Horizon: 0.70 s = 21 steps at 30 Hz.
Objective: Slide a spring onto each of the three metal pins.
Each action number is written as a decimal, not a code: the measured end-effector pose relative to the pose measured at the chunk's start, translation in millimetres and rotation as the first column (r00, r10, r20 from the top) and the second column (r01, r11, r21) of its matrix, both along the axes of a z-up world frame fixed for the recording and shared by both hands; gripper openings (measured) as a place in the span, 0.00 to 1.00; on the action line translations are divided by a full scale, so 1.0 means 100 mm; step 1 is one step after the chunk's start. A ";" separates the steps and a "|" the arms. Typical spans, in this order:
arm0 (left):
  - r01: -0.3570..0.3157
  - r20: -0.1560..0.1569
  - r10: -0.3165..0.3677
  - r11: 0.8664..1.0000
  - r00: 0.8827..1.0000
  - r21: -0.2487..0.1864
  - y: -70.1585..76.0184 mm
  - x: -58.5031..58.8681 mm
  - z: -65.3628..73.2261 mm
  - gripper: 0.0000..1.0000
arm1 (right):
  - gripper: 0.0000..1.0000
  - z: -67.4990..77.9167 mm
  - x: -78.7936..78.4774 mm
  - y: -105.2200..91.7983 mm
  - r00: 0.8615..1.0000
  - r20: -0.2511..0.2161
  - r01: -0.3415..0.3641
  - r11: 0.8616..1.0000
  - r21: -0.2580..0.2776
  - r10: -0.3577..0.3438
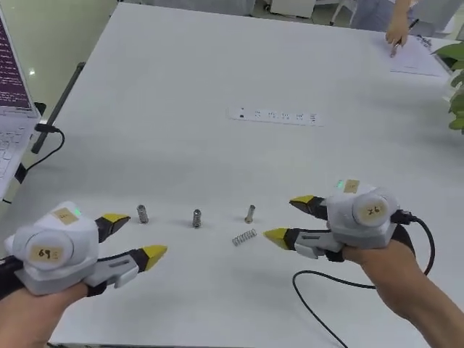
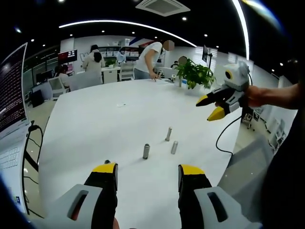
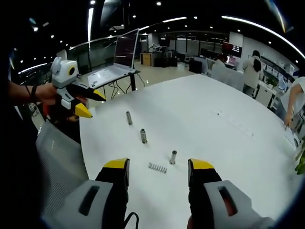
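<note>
On the near part of the white table [image 1: 181, 87], here's the row, left to right. The left pin [image 1: 143, 214] stands upright with a spring wound around it. The middle pin [image 1: 196, 218] is the same, and I can make out the coils on both in the right gripper view. The right pin [image 1: 250, 213] is bare. The loose spring [image 1: 245, 237] lies flat on the table just beside that bare pin, on my side of it.

My left gripper [image 1: 135, 235] hovers off the left end of the row, just beside the left pin. Its yellow-tipped fingers are spread apart with nothing between them. My right gripper [image 1: 290, 217] sits just right of the bare pin and the loose spring. Its fingers are also wide apart and empty, with the tips pointing in toward the row.

Further up the table there's a white power strip [image 1: 278, 116]. A laptop [image 1: 13, 80] sits off the left edge with a black cable [image 1: 54, 134] next to it, and a green plant [image 1: 457, 80] is at the far right.
</note>
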<state>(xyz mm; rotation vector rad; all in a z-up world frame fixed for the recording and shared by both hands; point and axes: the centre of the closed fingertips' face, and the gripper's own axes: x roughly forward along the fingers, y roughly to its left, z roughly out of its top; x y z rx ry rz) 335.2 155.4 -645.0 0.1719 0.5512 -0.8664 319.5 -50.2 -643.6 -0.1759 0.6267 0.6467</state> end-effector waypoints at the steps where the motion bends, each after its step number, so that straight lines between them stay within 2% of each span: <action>1: 0.005 -0.001 -0.005 1.000 1.000 0.001 -0.02 0.00 -0.01 0.46 | 0.48 0.00 -0.01 -0.02 1.000 0.001 0.010 1.000 0.008 -0.010; 8: 0.038 -0.012 -0.038 0.999 0.999 0.013 -0.17 -0.02 -0.06 0.46 | 0.52 -0.04 -0.09 -0.09 1.000 -0.013 0.027 1.000 0.015 -0.027; 14: 0.065 -0.021 -0.065 0.998 0.998 0.020 -0.28 -0.02 -0.10 0.46 | 0.55 -0.01 -0.09 -0.12 0.999 -0.012 0.054 0.997 0.053 -0.053; 21: 0.095 -0.033 -0.094 0.995 0.995 0.025 -0.41 -0.03 -0.15 0.45 | 0.59 -0.01 -0.11 -0.14 0.998 -0.020 0.065 0.996 0.064 -0.064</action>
